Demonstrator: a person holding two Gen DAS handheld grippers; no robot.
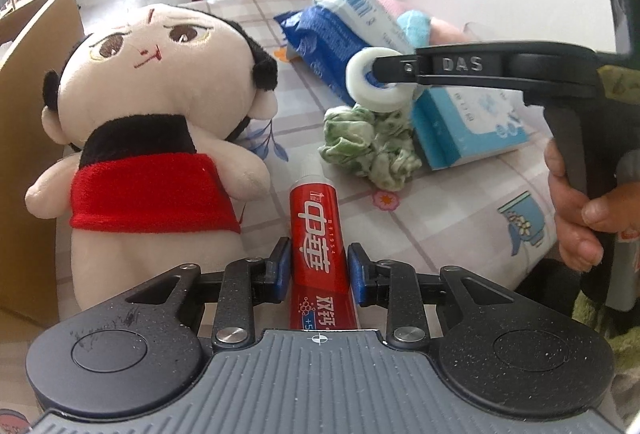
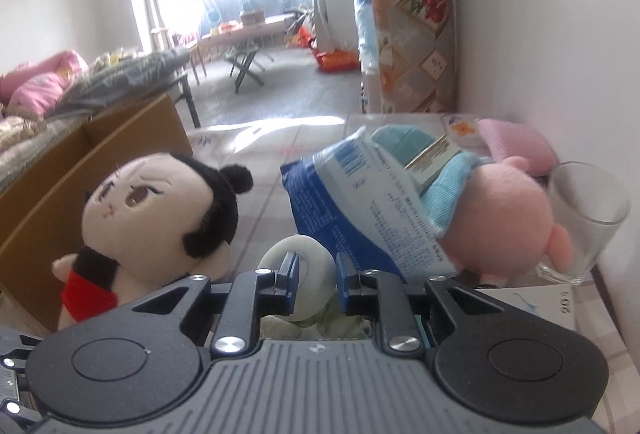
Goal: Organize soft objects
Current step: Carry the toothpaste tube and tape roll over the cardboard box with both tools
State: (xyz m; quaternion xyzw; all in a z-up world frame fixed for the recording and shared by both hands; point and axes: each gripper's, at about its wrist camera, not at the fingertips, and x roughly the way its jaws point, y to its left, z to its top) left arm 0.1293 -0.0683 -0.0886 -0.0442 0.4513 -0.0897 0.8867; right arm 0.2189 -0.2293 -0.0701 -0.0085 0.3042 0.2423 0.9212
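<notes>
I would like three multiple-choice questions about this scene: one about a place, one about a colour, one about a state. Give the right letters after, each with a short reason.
1. Where does the green scrunchie lie?
A. inside the cardboard box
B. on the tablecloth beside the toothpaste tube
C. on the plush doll's head

2. What colour is the plush doll's bib?
A. red
B. yellow
C. blue

3. What is between the right gripper's fingers?
A. a white ring
B. a drinking glass
C. nothing

Answers:
1 B: it rests on the checked cloth, just right of the tube's cap.
2 A: the cloth across its chest is red.
3 A: one finger passes through the hole of the white ring, the other sits outside it.
</notes>
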